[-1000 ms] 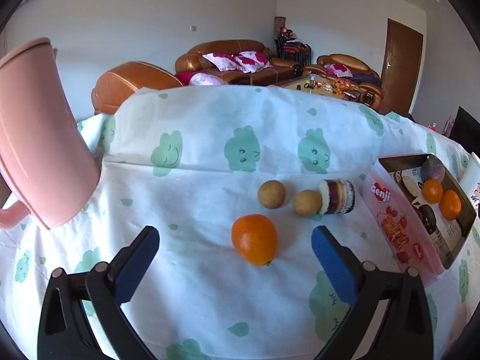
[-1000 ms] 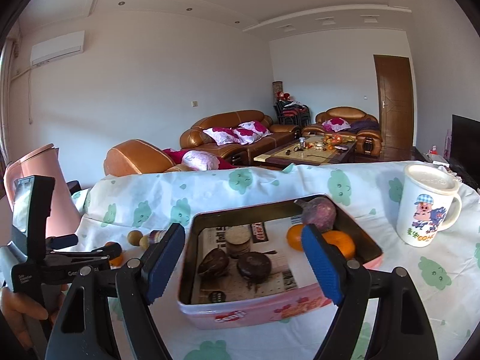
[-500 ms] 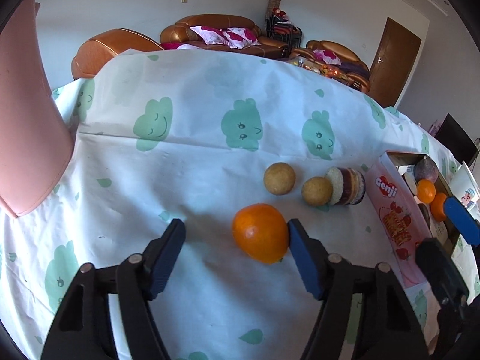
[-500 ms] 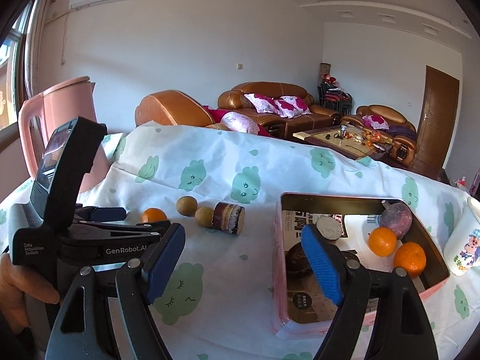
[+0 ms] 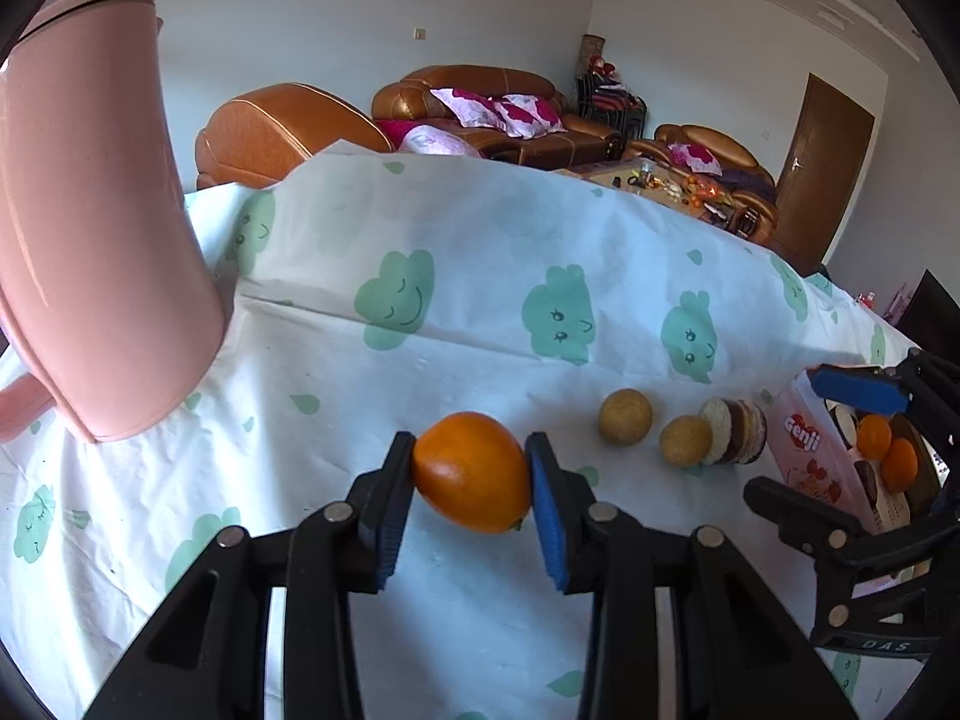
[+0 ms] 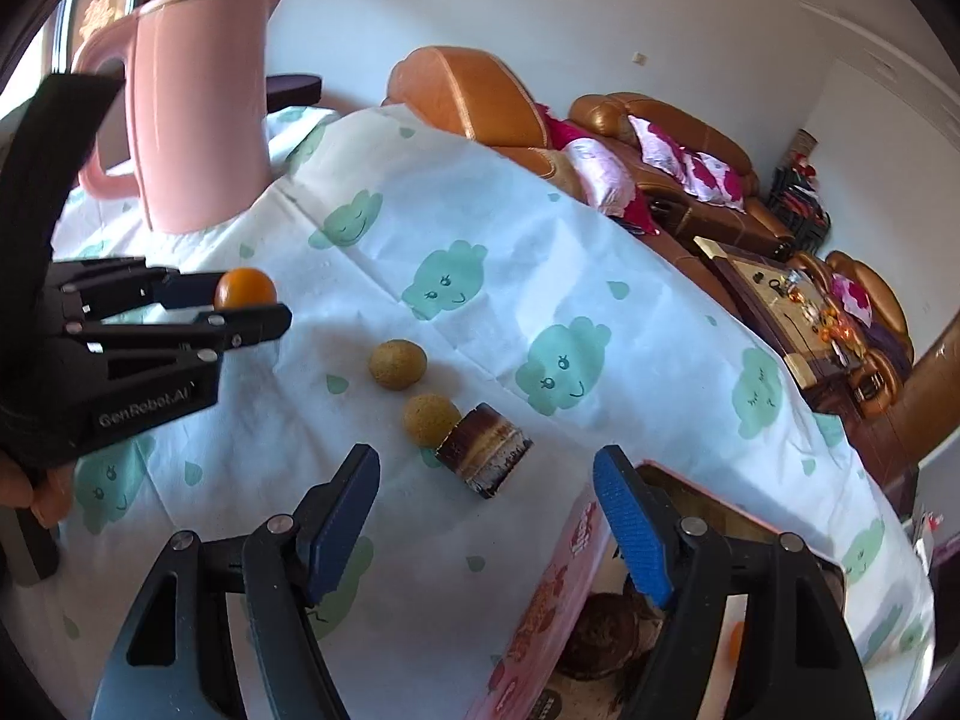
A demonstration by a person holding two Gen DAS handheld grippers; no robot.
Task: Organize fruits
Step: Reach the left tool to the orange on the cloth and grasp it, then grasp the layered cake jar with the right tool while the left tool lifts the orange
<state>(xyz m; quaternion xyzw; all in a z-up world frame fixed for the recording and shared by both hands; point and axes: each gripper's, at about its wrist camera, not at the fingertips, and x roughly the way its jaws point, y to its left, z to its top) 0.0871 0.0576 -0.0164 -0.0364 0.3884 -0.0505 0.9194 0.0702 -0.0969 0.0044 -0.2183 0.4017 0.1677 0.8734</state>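
My left gripper (image 5: pixel 471 468) is shut on an orange (image 5: pixel 471 471), held between its blue pads just above the cloth; it also shows in the right wrist view (image 6: pixel 245 289). Two small tan round fruits (image 5: pixel 624 416) (image 5: pixel 685 440) lie to the right, beside a brown layered cake slice (image 5: pixel 735 423). The pink tin box (image 5: pixel 810 456) at the far right holds two oranges (image 5: pixel 873 437) and dark pieces. My right gripper (image 6: pixel 486 504) is open and empty, hovering between the cake slice (image 6: pixel 483 449) and the tin's corner (image 6: pixel 552 588).
A tall pink kettle (image 5: pixel 90 228) stands at the table's left. The table wears a white cloth with green cloud prints (image 5: pixel 420 312). Sofas and a coffee table stand behind.
My left gripper has closed on the orange and lifted it a little. My right gripper has swung left and down toward the cake slice and the tin's edge.
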